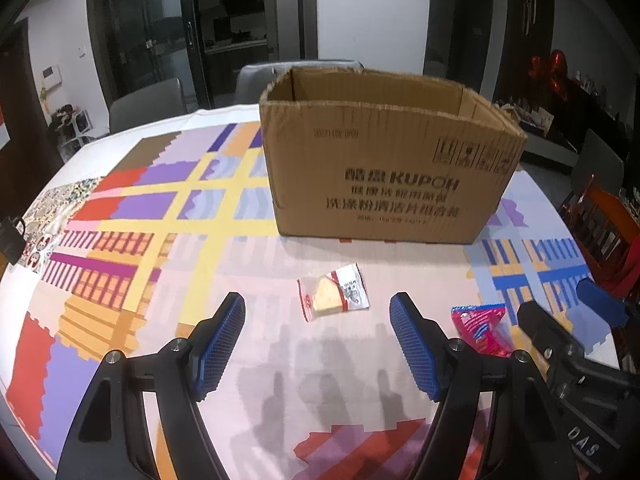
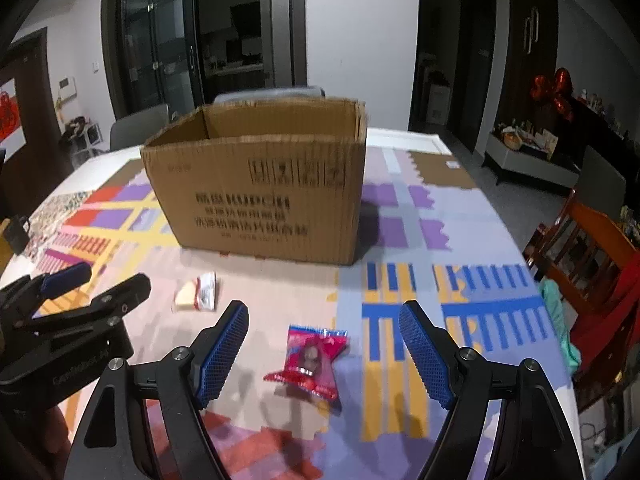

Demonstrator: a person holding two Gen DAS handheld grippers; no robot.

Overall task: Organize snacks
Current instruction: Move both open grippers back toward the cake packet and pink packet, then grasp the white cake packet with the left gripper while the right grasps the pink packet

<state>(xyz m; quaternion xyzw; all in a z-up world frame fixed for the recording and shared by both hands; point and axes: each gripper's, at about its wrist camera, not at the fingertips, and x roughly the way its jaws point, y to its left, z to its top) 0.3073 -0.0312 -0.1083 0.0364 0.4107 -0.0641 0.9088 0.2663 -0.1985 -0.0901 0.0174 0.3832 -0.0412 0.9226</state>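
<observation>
We see two small snacks lying flat on the patterned tablecloth. The clear packet with a pale wedge of cake lies between and just beyond the fingers of the left gripper, at about 12 o'clock from it. The red-pink packet lies between the fingers of the right gripper, a little toward 6 o'clock of their tips; in the left view it shows at 3 o'clock of the cake.

We judge both packets to be very light, with thin, smooth film that can slip and crumple. The cake inside looks soft, so we should close gently across the middle of it, not on the sealed edges. The red-pink packet has flat crimped ends; the thicker middle part seems the better place to take.

Both grippers have their jaws spread wide with nothing between the pads, so they hold nothing.

The cardboard box stands open at 12 o'clock behind the snacks, well apart from them. Its flaps are not closed. We cannot see its bottom from here, so we cannot tell whether something is already inside.
</observation>
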